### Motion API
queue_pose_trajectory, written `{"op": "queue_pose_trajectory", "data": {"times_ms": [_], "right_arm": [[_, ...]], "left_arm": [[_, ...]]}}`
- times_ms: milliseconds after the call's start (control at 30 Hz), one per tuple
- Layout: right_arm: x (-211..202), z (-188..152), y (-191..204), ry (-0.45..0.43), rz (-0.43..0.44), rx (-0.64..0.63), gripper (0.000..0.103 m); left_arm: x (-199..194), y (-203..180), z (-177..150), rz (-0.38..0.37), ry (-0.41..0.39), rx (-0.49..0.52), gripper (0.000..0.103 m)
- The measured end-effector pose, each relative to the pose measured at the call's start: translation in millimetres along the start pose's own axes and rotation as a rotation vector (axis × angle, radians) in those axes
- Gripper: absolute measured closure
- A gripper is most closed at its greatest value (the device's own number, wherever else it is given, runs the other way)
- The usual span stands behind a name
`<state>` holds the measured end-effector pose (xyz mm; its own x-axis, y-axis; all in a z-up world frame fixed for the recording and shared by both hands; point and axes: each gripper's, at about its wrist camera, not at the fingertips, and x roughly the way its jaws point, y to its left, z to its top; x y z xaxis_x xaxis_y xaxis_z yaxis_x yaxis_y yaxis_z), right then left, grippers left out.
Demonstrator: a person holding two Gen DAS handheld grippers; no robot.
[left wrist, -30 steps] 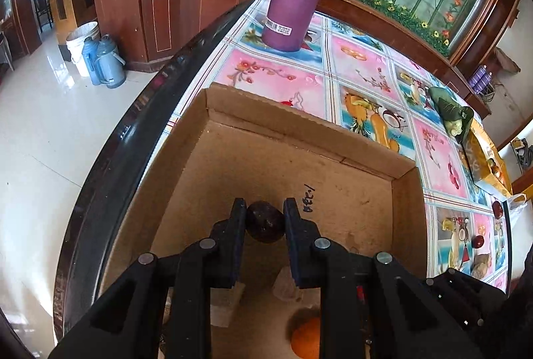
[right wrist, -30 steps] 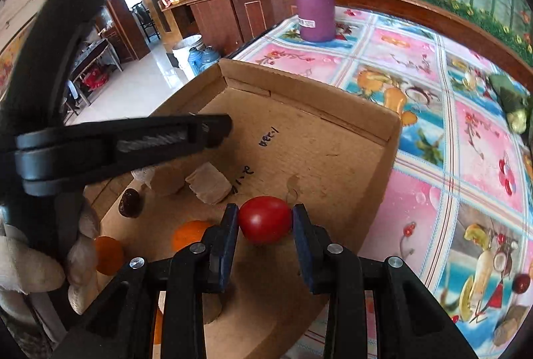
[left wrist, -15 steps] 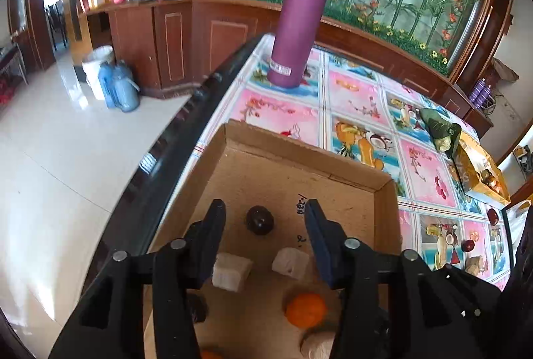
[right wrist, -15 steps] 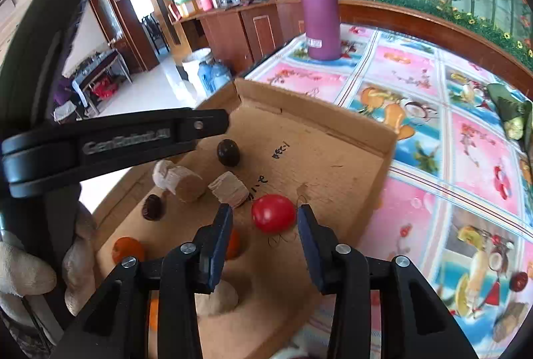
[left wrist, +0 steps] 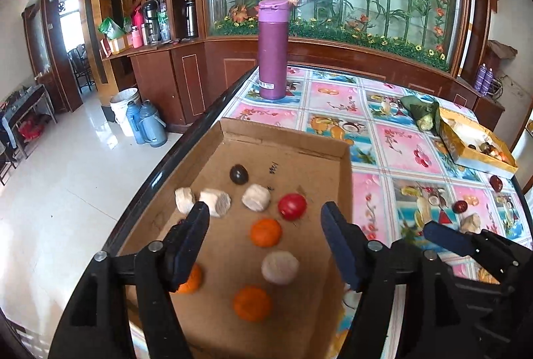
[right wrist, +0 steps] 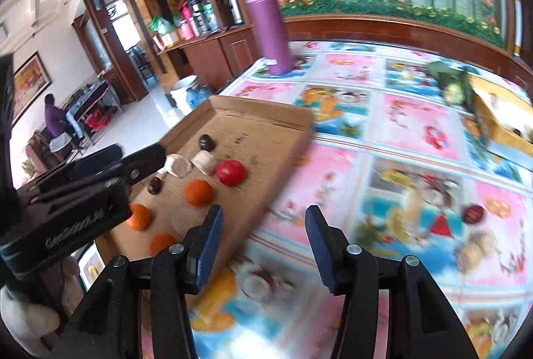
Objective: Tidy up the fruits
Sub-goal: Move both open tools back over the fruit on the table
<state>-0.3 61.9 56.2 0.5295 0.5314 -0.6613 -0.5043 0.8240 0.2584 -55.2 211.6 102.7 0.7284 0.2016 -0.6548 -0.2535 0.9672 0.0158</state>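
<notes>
Both the left gripper [left wrist: 265, 240] and right gripper [right wrist: 261, 240], jaws just opening, hold nothing, most fruits lie in the cardboard tray [left wrist: 286, 139], while a few [left wrist: 461, 206] wait on the desk [left wrist: 399, 139].

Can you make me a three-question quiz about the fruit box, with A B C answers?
1. Where is the purple bottle?
A. inside the cardboard box
B. on the table beyond the box
C. on the floor

2. How many orange fruits lie in the cardboard box?
A. one
B. three
C. six

3. What does the left gripper hold?
A. nothing, its jaws are open
B. the red fruit
C. the bottle

Answers: B, it stands upright on the tablecloth; B, three show; A, the red fruit lies free.
</notes>
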Motion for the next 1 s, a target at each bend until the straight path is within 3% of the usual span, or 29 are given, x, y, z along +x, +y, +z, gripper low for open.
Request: {"op": "queue_pose_trajectory", "data": {"times_ms": [500,1000], "right_arm": [[-70,-59,-77,-0.079,-0.069,0.242,0.045],[-85,-79,-95,-0.093,-0.117,0.293,0.041]], "left_arm": [[-36,-67,-27,-0.009,-0.024,0.104,0.032],[-41,-90,-38,-0.021,-0.008,0.159,0.032]]}}
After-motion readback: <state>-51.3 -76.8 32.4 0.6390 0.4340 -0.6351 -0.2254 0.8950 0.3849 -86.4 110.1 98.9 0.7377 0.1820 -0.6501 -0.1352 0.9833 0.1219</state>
